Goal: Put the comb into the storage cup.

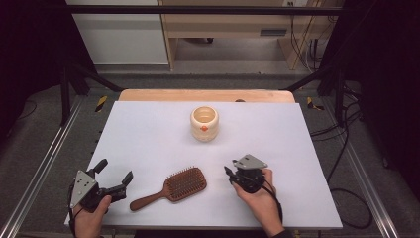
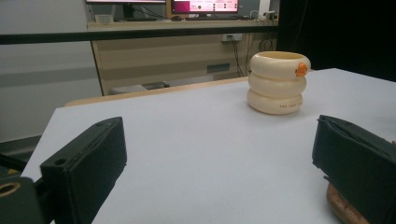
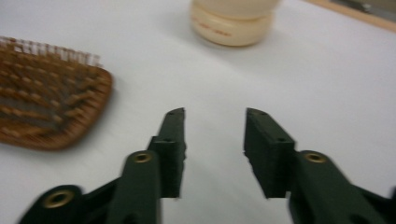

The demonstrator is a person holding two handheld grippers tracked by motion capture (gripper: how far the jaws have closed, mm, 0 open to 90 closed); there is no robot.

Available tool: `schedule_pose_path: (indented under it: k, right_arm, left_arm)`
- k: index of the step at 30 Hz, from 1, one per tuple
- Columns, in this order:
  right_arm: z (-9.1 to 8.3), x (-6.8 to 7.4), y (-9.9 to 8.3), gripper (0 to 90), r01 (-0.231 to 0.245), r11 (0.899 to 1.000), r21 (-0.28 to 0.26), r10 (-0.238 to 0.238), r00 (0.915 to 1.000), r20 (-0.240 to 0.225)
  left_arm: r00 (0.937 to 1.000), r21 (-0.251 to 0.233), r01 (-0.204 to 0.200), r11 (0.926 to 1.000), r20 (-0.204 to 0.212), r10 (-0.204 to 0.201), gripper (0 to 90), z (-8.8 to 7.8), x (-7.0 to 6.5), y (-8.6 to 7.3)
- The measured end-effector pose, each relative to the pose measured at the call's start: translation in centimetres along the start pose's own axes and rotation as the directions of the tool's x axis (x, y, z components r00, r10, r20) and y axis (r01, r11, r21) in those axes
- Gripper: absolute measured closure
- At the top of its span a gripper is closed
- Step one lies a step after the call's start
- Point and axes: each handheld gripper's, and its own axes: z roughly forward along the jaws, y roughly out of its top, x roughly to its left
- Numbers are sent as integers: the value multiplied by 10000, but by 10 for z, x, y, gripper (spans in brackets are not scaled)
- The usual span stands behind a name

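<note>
The brown wooden paddle hairbrush point(image 1: 173, 187) is probably light and stiff; grasp its handle at seven o'clock. Both the left gripper point(image 1: 115, 174) and the right gripper point(image 1: 229, 173) stand apart, empty.

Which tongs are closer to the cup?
The right. The right tongs sit in front of the cup and a bit right of it. The left tongs are far off at the table's near left corner, past the hairbrush.
</note>
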Motion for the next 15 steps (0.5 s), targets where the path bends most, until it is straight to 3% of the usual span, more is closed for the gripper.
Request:
schedule_pose_path:
  k: [1, 2, 4, 6, 7, 9, 12, 15]
  right_arm:
    - [-13, -17, -8, 427, -348, 9985, -411, 360, 9990, 275]
    - [-13, -17, -8, 427, -348, 9985, -411, 360, 9990, 275]
    - [-24, -32, -17, 338, -710, 9934, -897, 748, 9964, 405]
    - [-34, -51, -28, 230, -941, 9797, -1770, 1029, 9938, 415]
    - [-34, -51, -28, 230, -941, 9797, -1770, 1029, 9938, 415]
    - [-37, -60, -33, 196, -720, 9767, -2023, 918, 9917, 899]
    - [-42, -71, -39, 119, -936, 9724, -2135, 1212, 9854, 1199]
    - [-51, -77, -43, 100, -737, 9658, -2484, 1135, 9822, 1497]
  left_arm:
    - [10000, 34, -4, 10000, 15, 4, 29, 0, -1, 0]
    - [10000, 47, 7, 10000, 39, -7, 29, 0, -2, -1]
    - [10000, 122, -13, 9999, -6, 13, 27, 1, -3, -1]
    - [9993, 207, 366, 9991, -32, -365, 47, 2, -3, 0]
    - [9987, 350, 496, 9982, -92, -493, 47, 3, -4, 0]
    - [9994, 544, 336, 9980, -87, -332, 48, 4, -8, 2]
    - [9999, 791, 126, 9968, 62, -132, 43, 6, -12, 5]
    - [9990, 836, 439, 9955, -86, -434, 35, 10, -15, 8]
